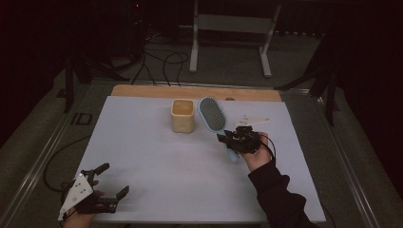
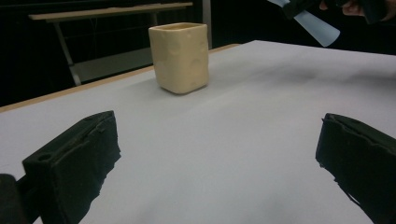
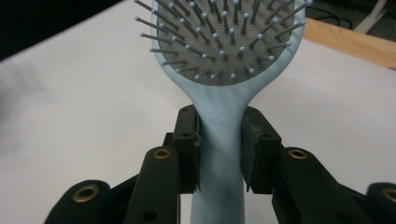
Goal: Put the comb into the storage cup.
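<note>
Looks like a dim lab or studio to us. We see loose black cables [image 1: 161, 61] on grey carpet, a white metal stand [image 1: 228, 28].

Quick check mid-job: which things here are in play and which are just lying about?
In play:
hairbrush, clamped by the right gripper
yellow cup, likely its destination

Idle:
left gripper, open, holding nothing
cables and white frame beyond the table

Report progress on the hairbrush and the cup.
Done: the right gripper has closed on the light blue hairbrush at its handle. In hand: the brush, beside the yellow cup. Left: nothing is in the cup yet; the left gripper waits open near the table edge.
</note>
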`<action>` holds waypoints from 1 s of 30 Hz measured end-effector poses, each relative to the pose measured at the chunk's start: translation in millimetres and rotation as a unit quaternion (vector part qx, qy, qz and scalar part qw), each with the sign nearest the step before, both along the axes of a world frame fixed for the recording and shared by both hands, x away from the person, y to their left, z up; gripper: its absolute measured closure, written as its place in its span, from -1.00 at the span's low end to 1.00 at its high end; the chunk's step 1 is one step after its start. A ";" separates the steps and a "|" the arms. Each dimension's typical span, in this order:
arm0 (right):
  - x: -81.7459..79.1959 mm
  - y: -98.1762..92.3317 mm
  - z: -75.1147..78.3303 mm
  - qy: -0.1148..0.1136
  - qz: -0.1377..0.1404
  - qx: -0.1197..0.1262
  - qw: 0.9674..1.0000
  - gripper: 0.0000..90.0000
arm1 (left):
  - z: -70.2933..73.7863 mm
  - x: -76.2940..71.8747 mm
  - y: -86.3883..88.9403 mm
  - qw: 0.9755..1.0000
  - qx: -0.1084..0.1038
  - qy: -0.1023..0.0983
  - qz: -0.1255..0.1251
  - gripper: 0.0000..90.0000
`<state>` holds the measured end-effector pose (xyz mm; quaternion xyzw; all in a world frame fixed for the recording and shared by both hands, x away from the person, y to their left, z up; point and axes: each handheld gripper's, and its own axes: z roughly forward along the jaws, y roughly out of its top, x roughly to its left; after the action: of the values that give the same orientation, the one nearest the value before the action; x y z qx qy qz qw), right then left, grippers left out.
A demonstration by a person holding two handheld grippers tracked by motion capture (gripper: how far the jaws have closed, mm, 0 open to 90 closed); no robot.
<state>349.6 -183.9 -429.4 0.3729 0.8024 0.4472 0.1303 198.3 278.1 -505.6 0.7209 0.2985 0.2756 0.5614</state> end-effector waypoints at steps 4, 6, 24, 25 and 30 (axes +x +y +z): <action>0.8 1.8 3.2 -0.007 0.006 0.024 1.000 0.56 | -0.2 0.1 0.3 1.000 -0.002 0.001 0.001 -1.00; 0.9 2.6 4.1 -0.011 0.004 0.024 1.000 0.56 | -0.2 0.0 0.1 1.000 -0.002 0.000 0.000 -1.00; 6.9 10.3 14.6 -0.054 0.014 0.083 0.995 0.56 | -0.2 0.3 0.4 1.000 -0.004 0.000 -0.003 -1.00; 7.2 11.0 15.7 -0.056 0.016 0.085 0.995 0.56 | -0.3 0.4 0.5 1.000 -0.004 0.001 -0.002 -1.00; 9.8 16.5 25.4 -0.070 0.022 0.091 0.993 0.56 | -0.7 0.5 0.0 1.000 -0.003 0.002 -0.003 -1.00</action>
<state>359.4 -167.4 -403.9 0.3330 0.7555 0.5460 0.1419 198.8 278.1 -506.2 0.7207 0.2987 0.2713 0.5637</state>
